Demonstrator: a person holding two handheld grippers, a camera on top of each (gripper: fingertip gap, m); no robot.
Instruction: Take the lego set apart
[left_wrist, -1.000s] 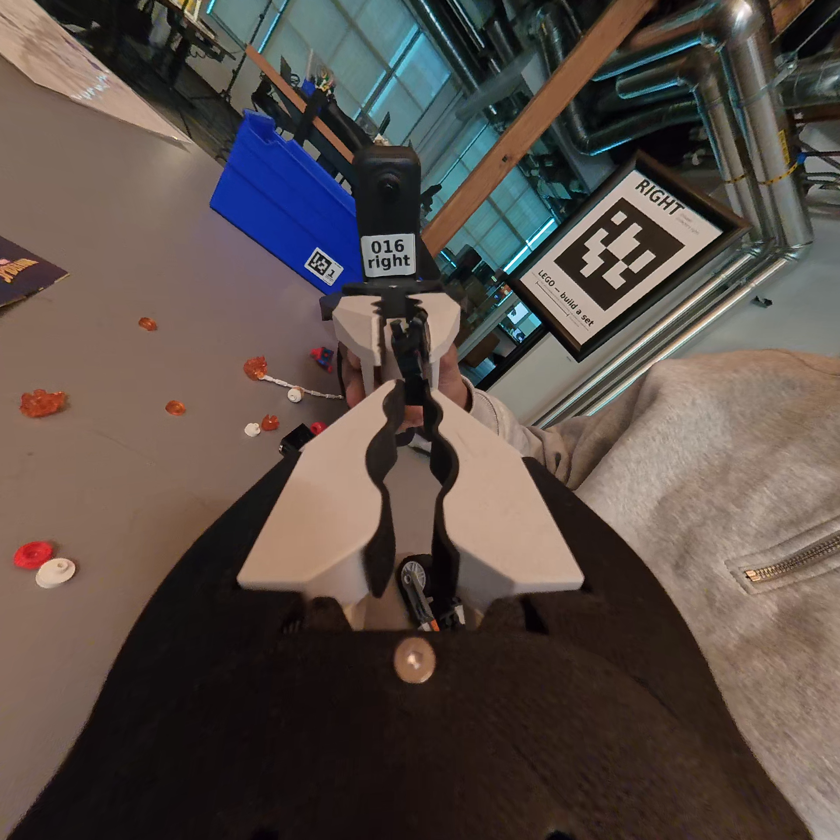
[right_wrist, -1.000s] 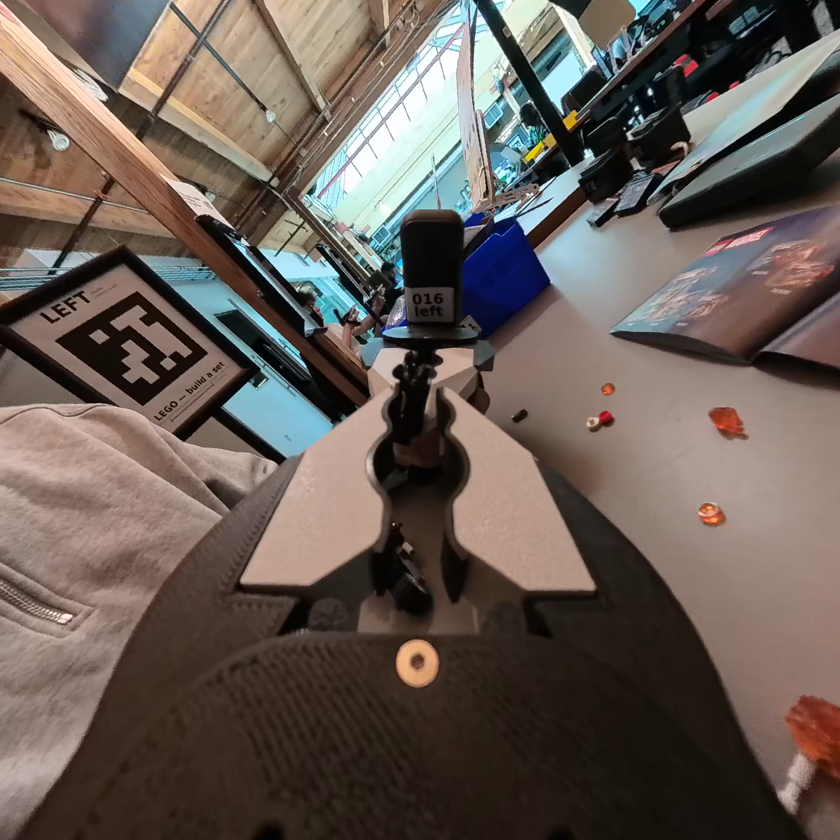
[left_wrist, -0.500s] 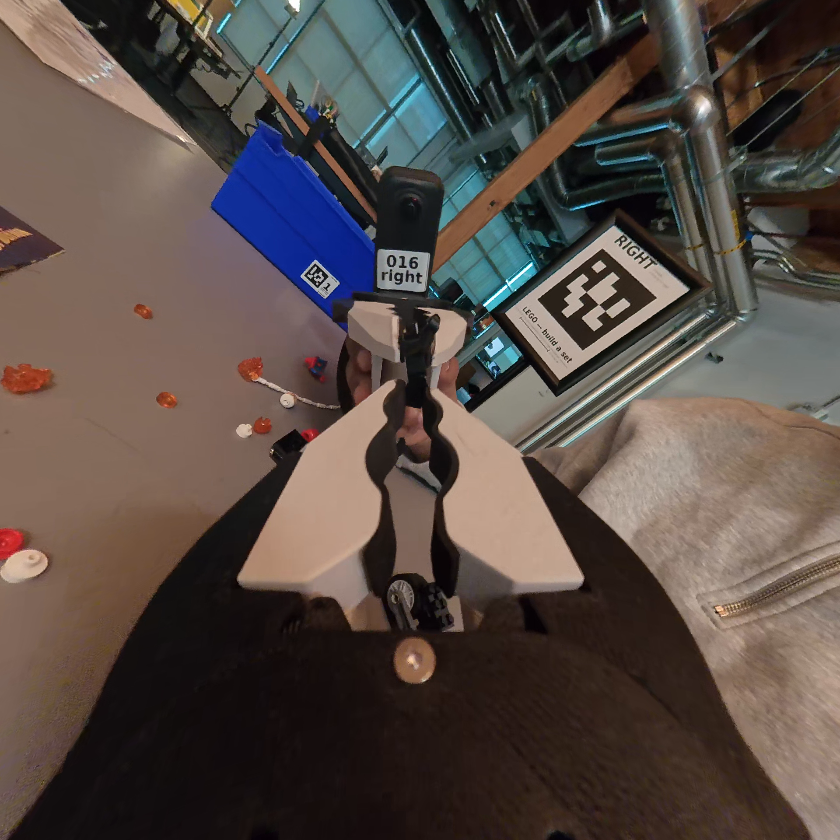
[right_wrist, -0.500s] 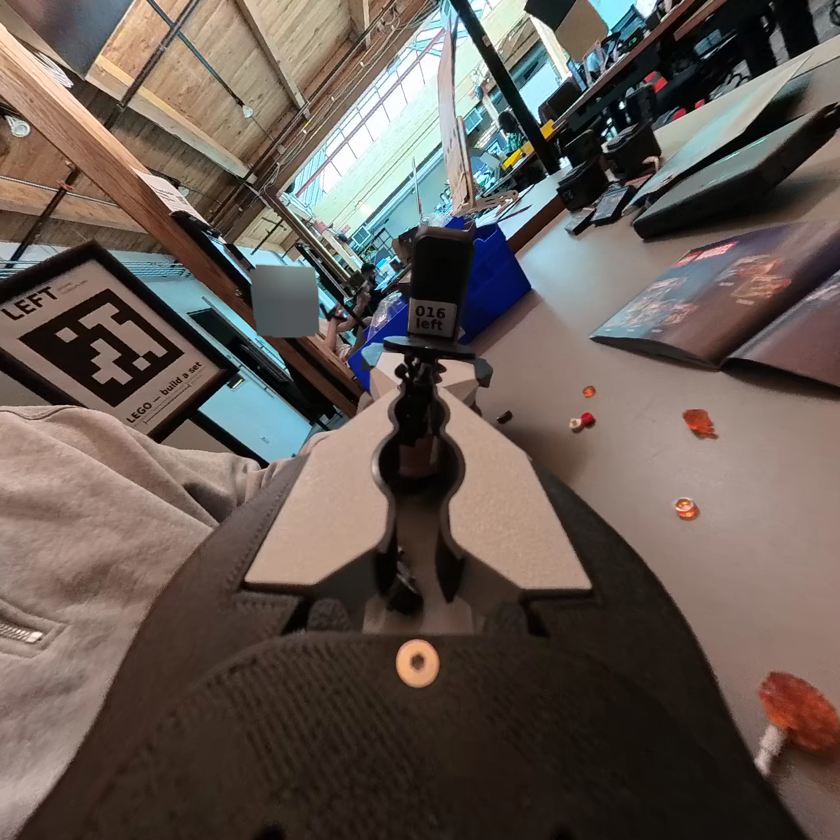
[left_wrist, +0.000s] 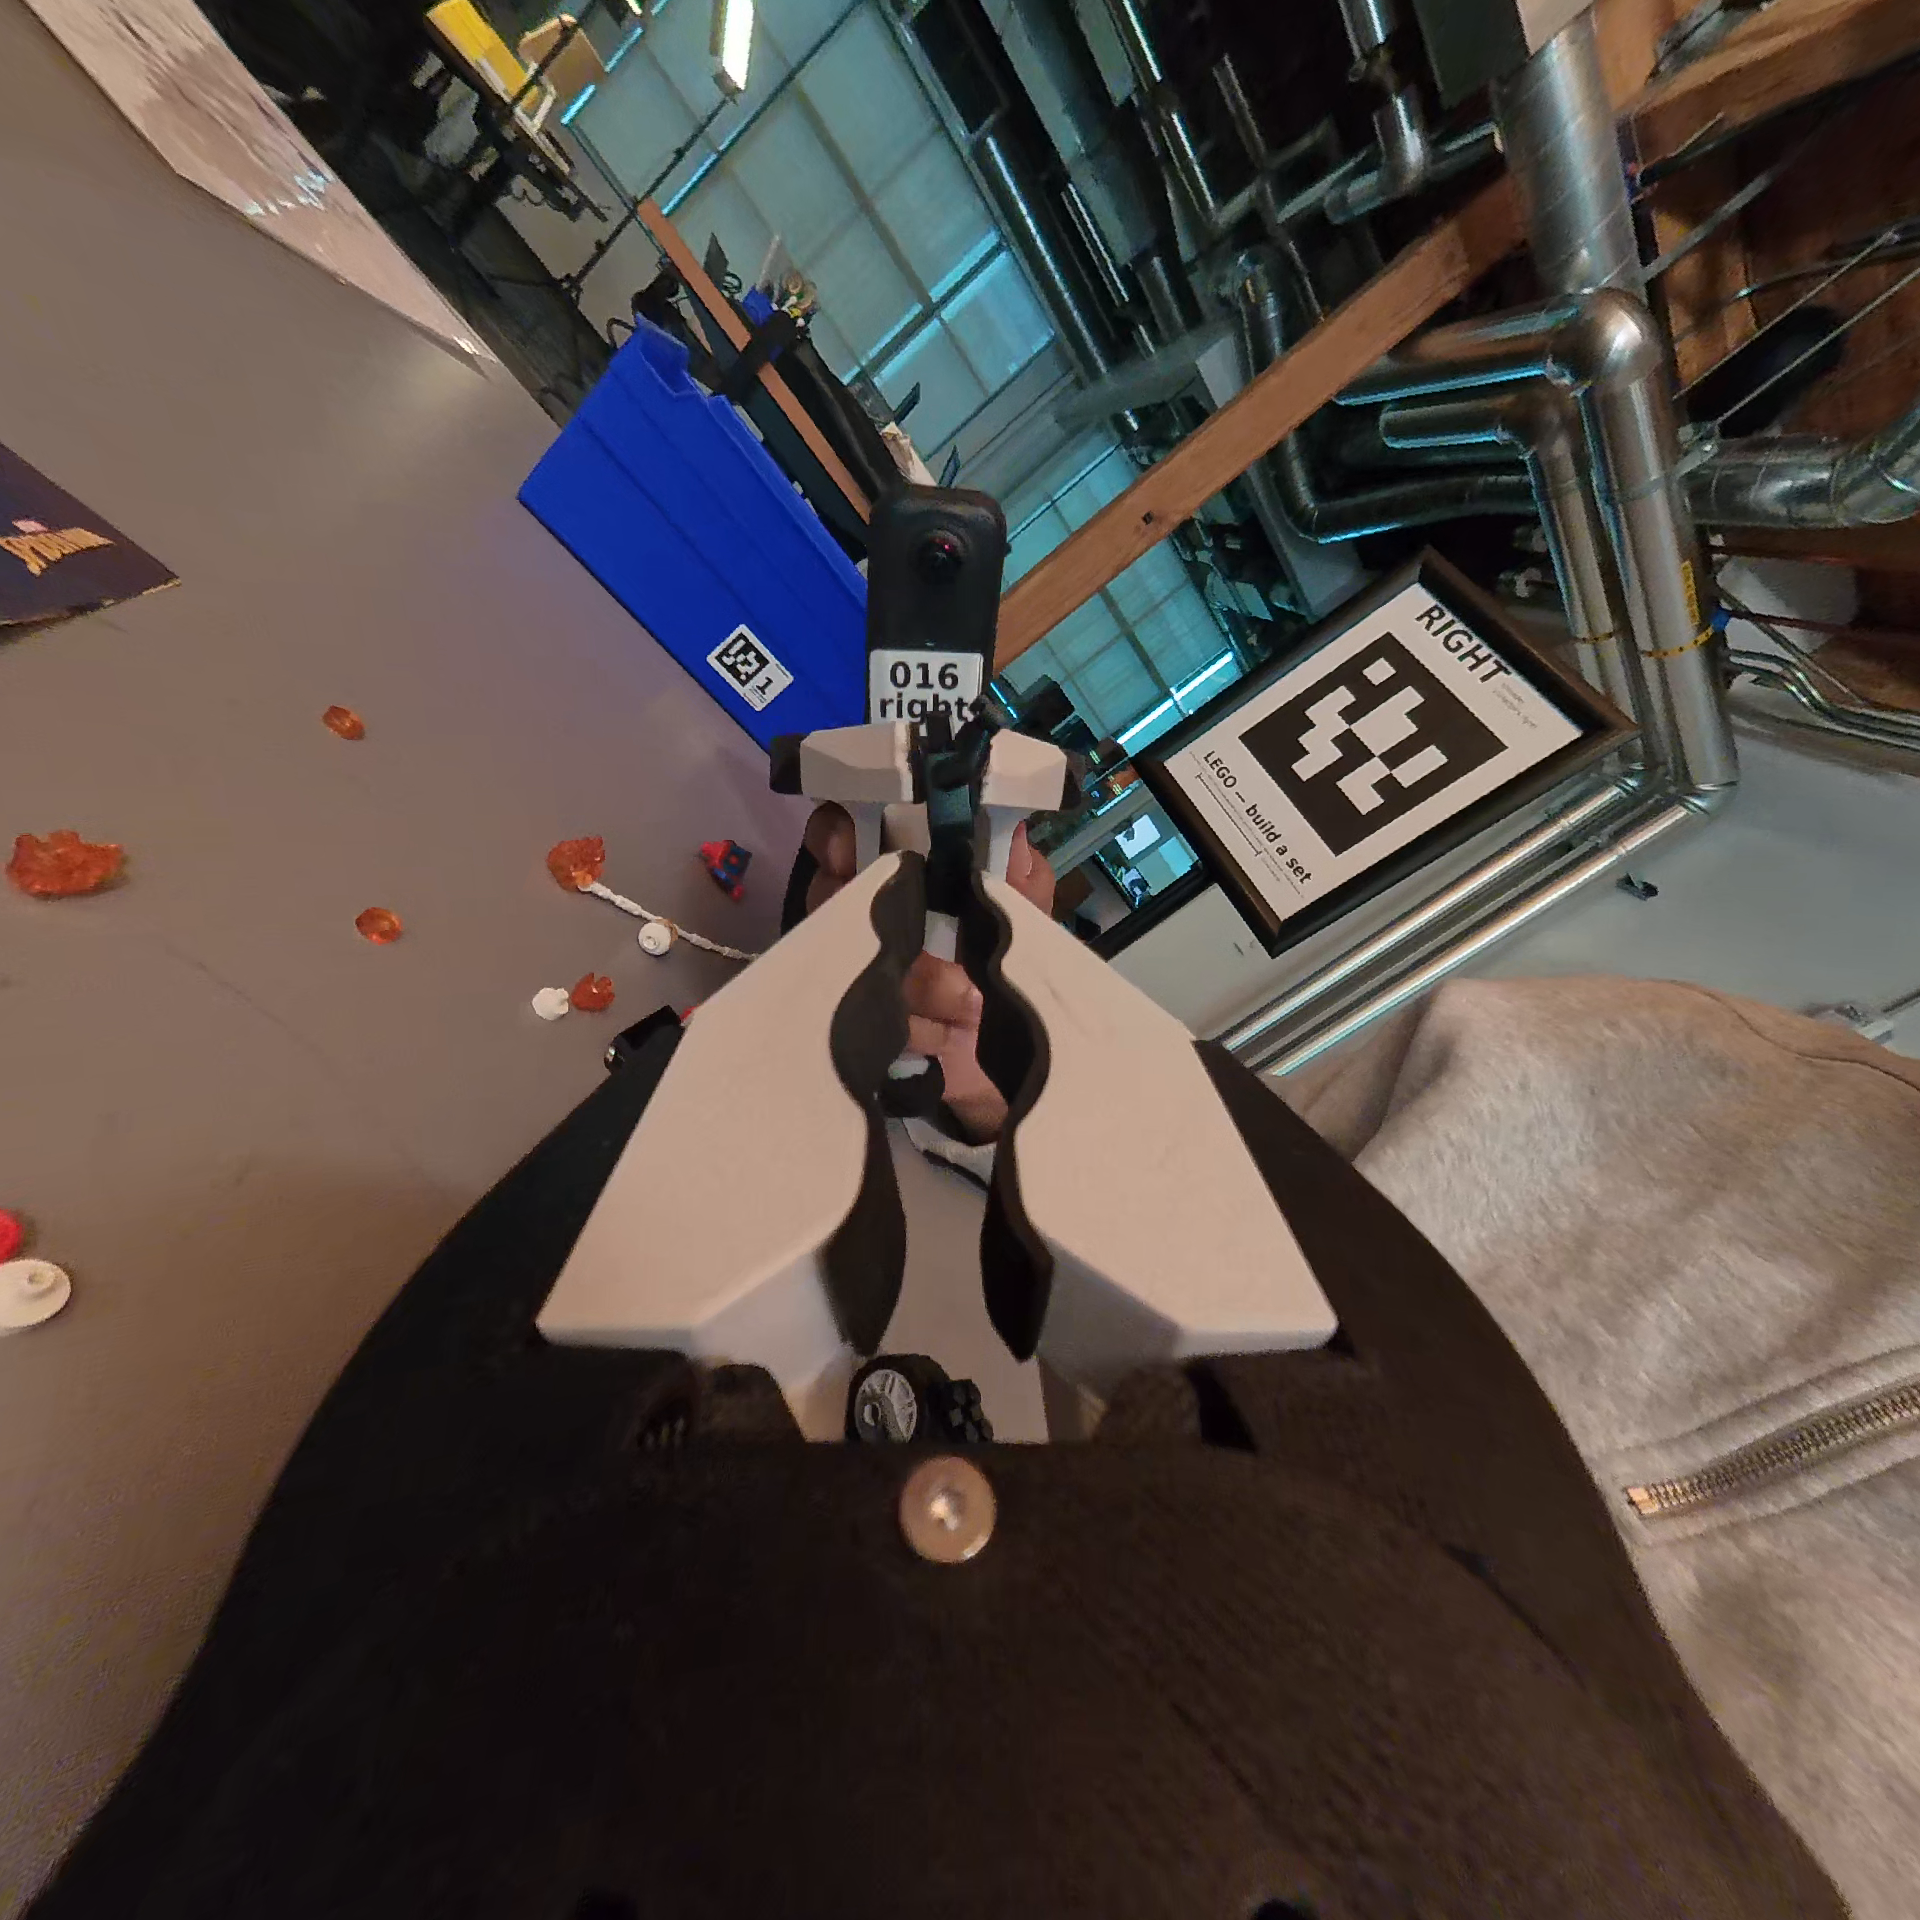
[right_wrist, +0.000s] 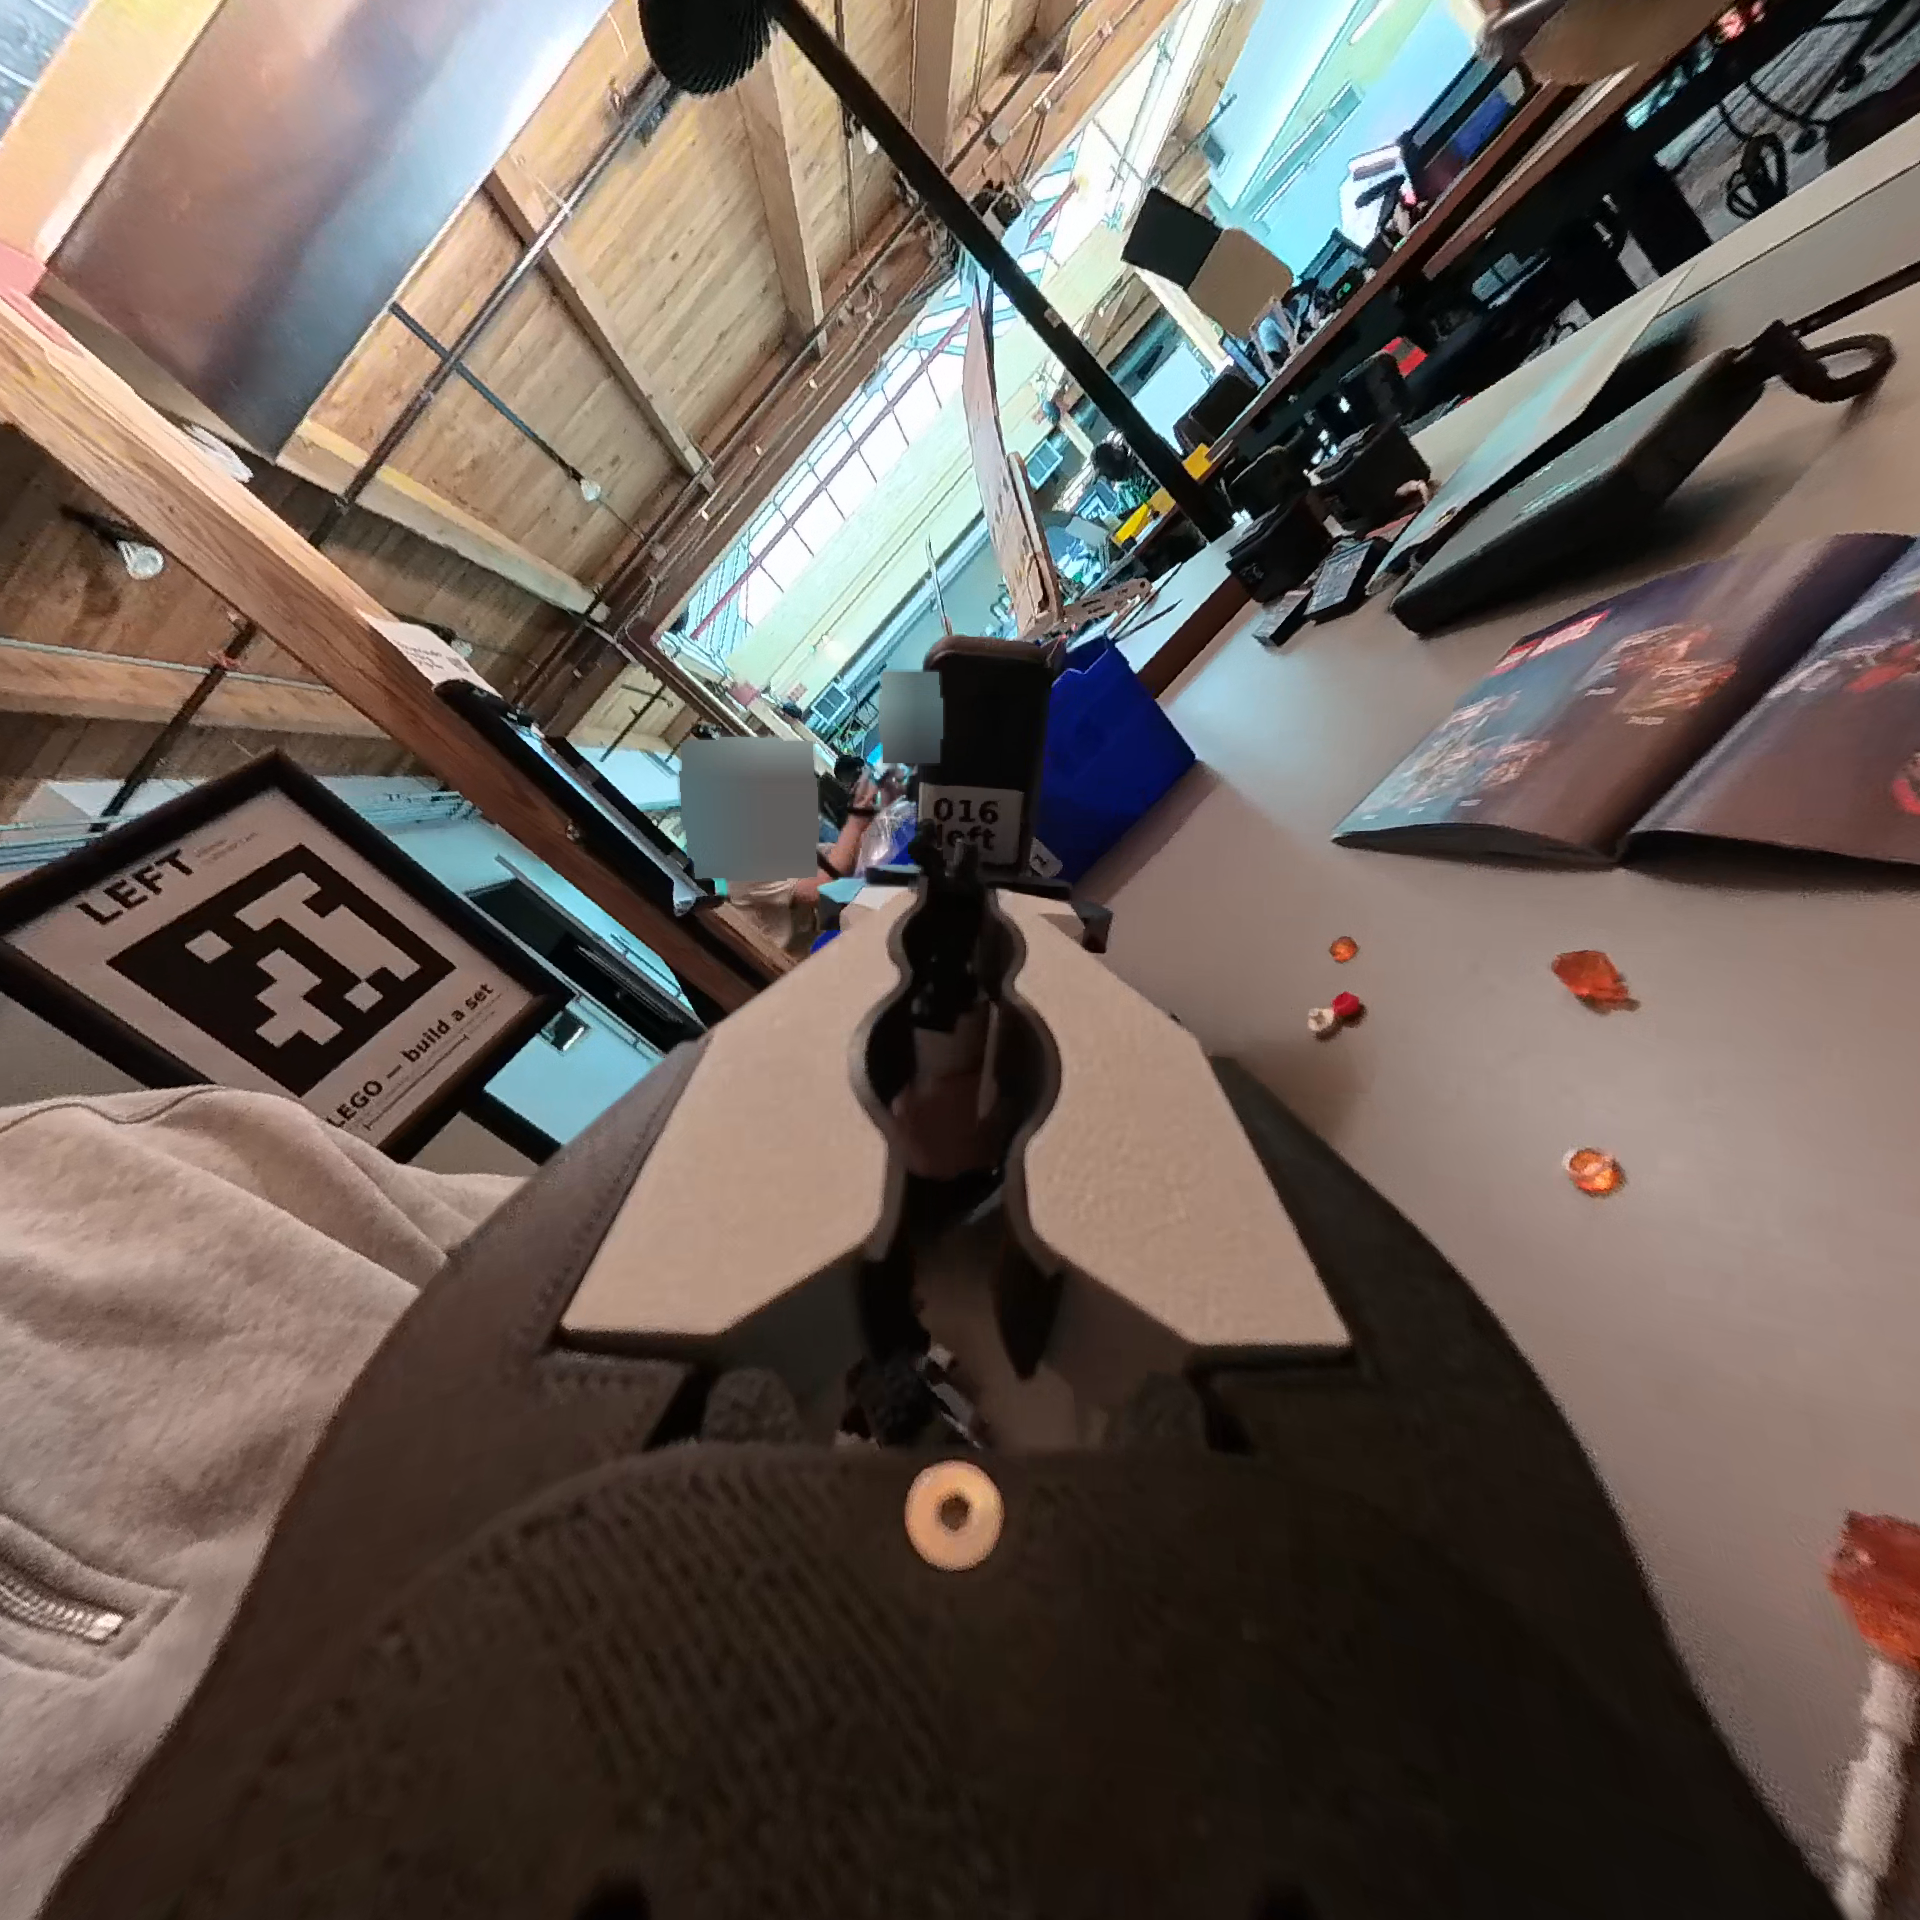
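Note:
My two grippers face each other tip to tip above the grey table (left_wrist: 260, 1091). My left gripper (left_wrist: 943, 883) is shut on a small black lego assembly (left_wrist: 951, 821), and the right gripper (left_wrist: 930, 774) holds its far end. In the right wrist view my right gripper (right_wrist: 951, 920) is shut on the same black assembly (right_wrist: 948, 971), with the left gripper (right_wrist: 982, 831) just behind it. A small wheel with a grey hub (left_wrist: 886, 1397) and a black tyre lie at the base of my left fingers. A dark piece (right_wrist: 899, 1387) sits at the base of my right fingers.
Loose orange, white and red lego bits (left_wrist: 577, 862) lie scattered on the table, also in the right wrist view (right_wrist: 1590, 982). A blue bin (left_wrist: 686, 561) stands behind. An open booklet (right_wrist: 1662, 727) lies far right. A person's grey sleeve (left_wrist: 1610, 1299) is close by.
Both grippers have stayed pinched on the black assembly while tilting, so the background has shifted. The wheel at the base of my left fingers has turned and shifted slightly.

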